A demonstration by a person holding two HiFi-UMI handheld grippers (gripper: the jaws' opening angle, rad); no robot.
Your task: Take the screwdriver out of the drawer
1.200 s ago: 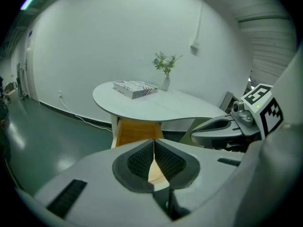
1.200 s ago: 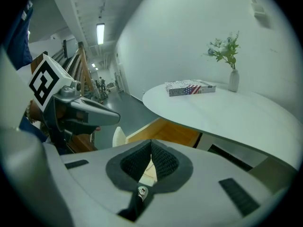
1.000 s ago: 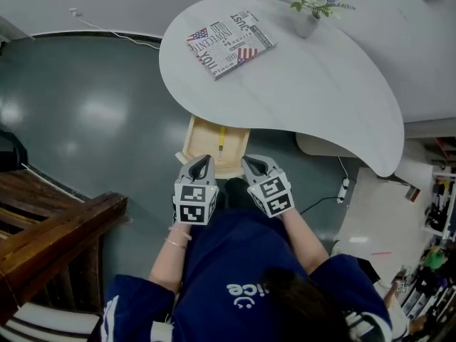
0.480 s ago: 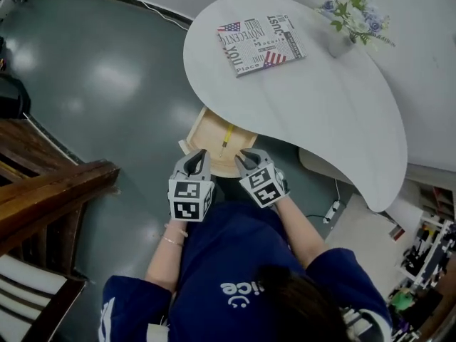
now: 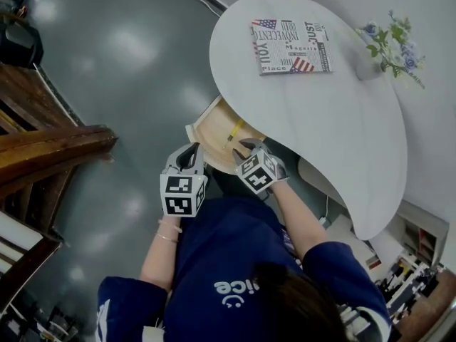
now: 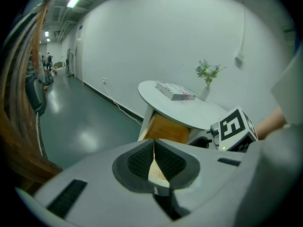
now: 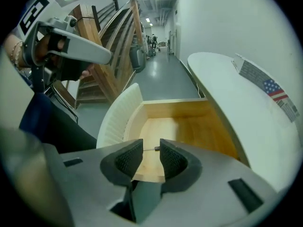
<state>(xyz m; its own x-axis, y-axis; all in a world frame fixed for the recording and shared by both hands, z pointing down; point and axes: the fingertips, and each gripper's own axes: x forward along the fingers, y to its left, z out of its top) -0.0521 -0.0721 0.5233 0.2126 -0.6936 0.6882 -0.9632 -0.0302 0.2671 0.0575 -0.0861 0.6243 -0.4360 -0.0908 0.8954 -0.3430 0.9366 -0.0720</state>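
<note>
The right hand-held gripper, whose jaws have just been opening and press on nothing, hangs over the open pale wooden drawer. The yellow-handled screwdriver lies inside at its twelve o'clock (grasp and lift remain). The left hand-held gripper is clenched and empty.

The drawer was bare pale wood, matt and smooth inside, with a white ribbed front. The table above it had a smooth white top with a dull sheen. The floor was glossy grey-green and threw back the lights. On my left gripper the shell was matt grey plastic, and the fingers carried dark, finely ridged pads, rubbery by the look. The screwdriver had a yellow handle, probably plastic. The magazine was printed paper, my top dark blue cloth, the staircase dark varnished wood.
</note>
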